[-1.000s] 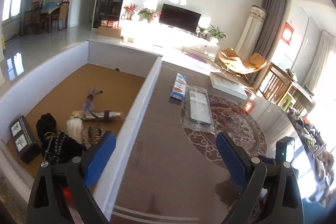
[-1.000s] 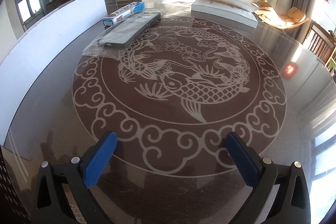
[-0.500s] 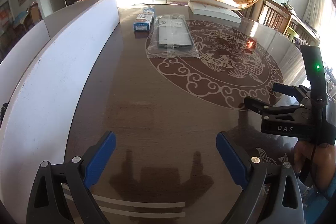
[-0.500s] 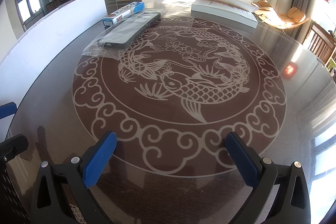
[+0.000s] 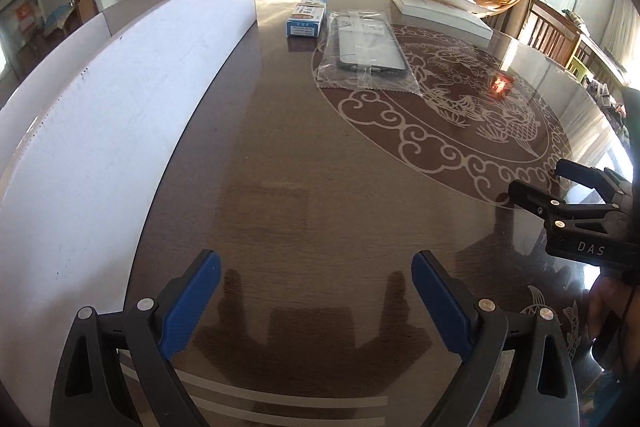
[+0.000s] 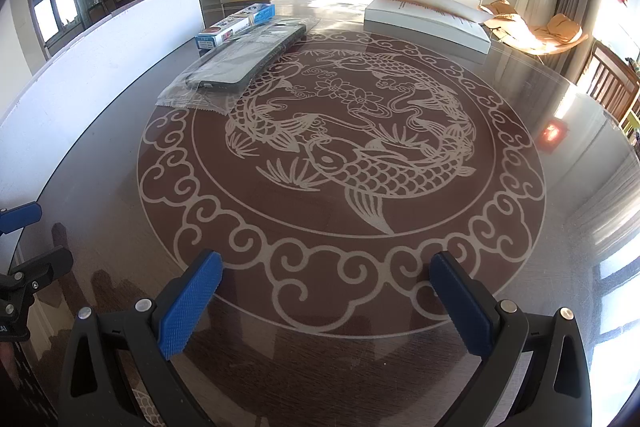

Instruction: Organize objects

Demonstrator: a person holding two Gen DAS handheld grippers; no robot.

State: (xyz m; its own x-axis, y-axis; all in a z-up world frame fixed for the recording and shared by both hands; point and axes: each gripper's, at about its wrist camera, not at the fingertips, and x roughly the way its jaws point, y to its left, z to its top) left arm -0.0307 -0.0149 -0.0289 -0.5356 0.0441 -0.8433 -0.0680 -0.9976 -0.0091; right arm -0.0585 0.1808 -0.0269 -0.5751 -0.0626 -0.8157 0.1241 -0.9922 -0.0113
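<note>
Both tongs hang released over the desk (image 5: 280,155), holding nothing: the left tongs (image 5: 316,287) near the white box wall (image 5: 120,99), the right tongs (image 6: 326,291) over the carp medallion (image 6: 344,155). Farther off, a bagged phone case (image 5: 366,51) lies just beside a blue carton (image 5: 307,16); a white box (image 6: 428,19) sits beyond.

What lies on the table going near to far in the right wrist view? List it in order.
Right gripper, jaws open → bagged phone case → blue and white box → large white box at the far edge of the table.
</note>
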